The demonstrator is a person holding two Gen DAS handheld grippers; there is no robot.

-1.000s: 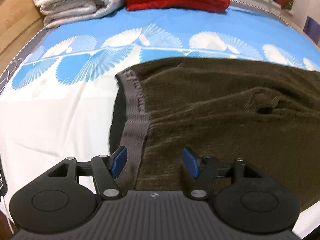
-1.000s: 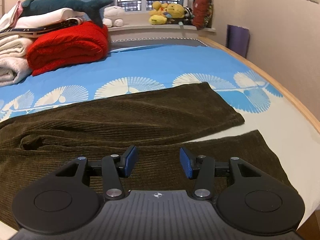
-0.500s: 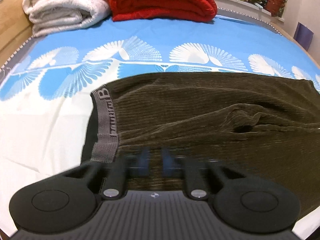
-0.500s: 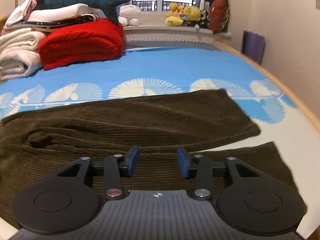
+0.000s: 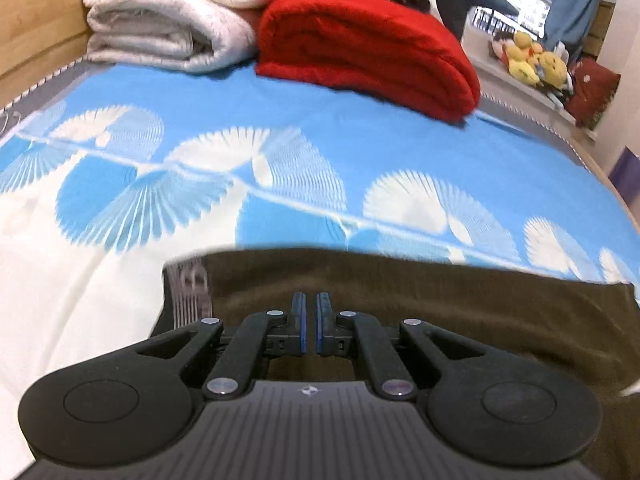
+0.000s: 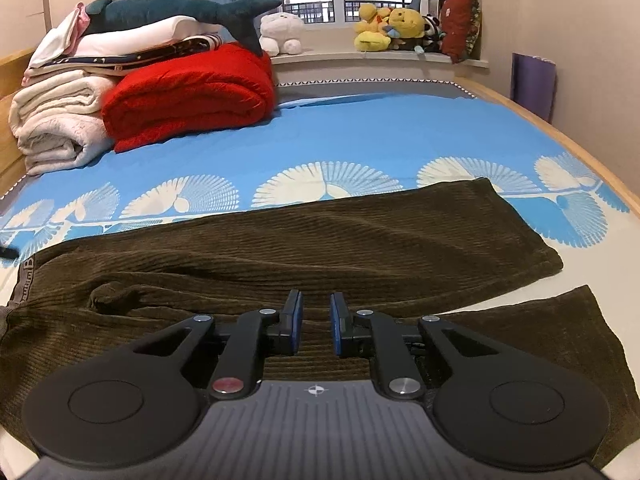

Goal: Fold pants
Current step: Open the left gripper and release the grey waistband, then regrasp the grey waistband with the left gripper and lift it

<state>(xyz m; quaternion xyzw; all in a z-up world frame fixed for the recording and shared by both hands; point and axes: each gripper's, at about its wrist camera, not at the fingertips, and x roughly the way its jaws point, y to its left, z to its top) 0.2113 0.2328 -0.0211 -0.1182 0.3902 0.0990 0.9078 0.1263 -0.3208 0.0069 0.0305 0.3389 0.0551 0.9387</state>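
The left gripper [image 5: 310, 322] has its jaws drawn almost together, only a thin slit between the blue pads, and dark fabric sits right beneath and behind them. It looks pinched on the near edge of the pants [image 5: 440, 312], close to the waist, though the cloth inside the slit is hidden, so I cannot tell for certain. The grey waistband [image 5: 188, 292] lies just left of these jaws.

The right gripper [image 6: 315, 322] has its jaws narrowed but with a clear gap. Ribbed cloth shows through that gap and nothing appears clamped. It sits low over the near leg [image 6: 520, 332], which runs out to the right of the jaws.

Beyond the jaws the far leg [image 6: 360, 236] lies flat, its hem ahead and to the right, a strip of bedsheet [image 6: 400, 132] showing between the two hems. A bunched wrinkle [image 6: 108, 294] sits ahead and to the left, near the crotch.

As I judge it, folding has barely begun: the legs lie side by side, not stacked. Laying one leg over the other and then folding lengthwise both remain.

Farther ahead, well clear of the pants, are a red blanket [image 6: 192, 96] and white blankets [image 6: 56, 120], then plush toys [image 6: 392, 26] on the window ledge. Nothing blocks the fold.
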